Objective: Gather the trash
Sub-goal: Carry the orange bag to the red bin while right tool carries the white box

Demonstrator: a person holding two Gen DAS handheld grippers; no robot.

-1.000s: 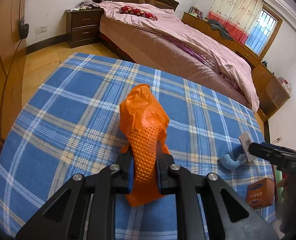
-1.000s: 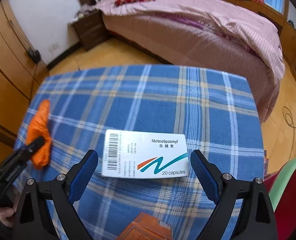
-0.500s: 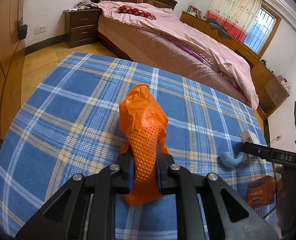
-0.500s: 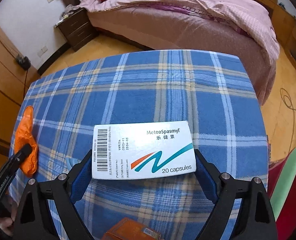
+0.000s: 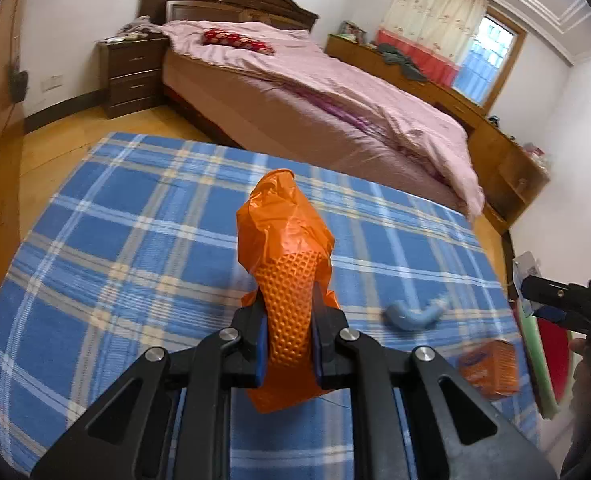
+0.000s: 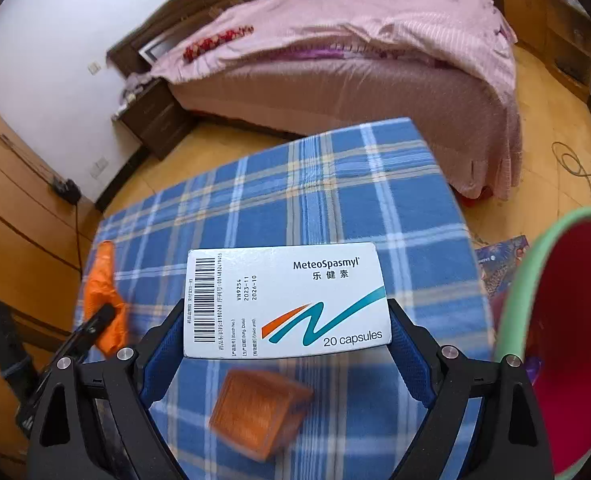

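The left gripper (image 5: 287,344) clamps the orange bag (image 5: 285,236) above the checked cloth (image 5: 135,240). The right gripper (image 6: 287,344), spread wide, grips the white medicine box (image 6: 287,300) lifted near the red bin (image 6: 567,320); next, I think, release over it.

I'm in a home bedroom — ahead of my gripper stands a wide bed (image 5: 335,120) with a pink quilt (image 6: 375,36) and a dark wooden headboard (image 5: 223,0). A nightstand (image 5: 131,72) sits beside it, a curtained window (image 5: 483,68) off to the right — wooden floor (image 6: 547,132) below.
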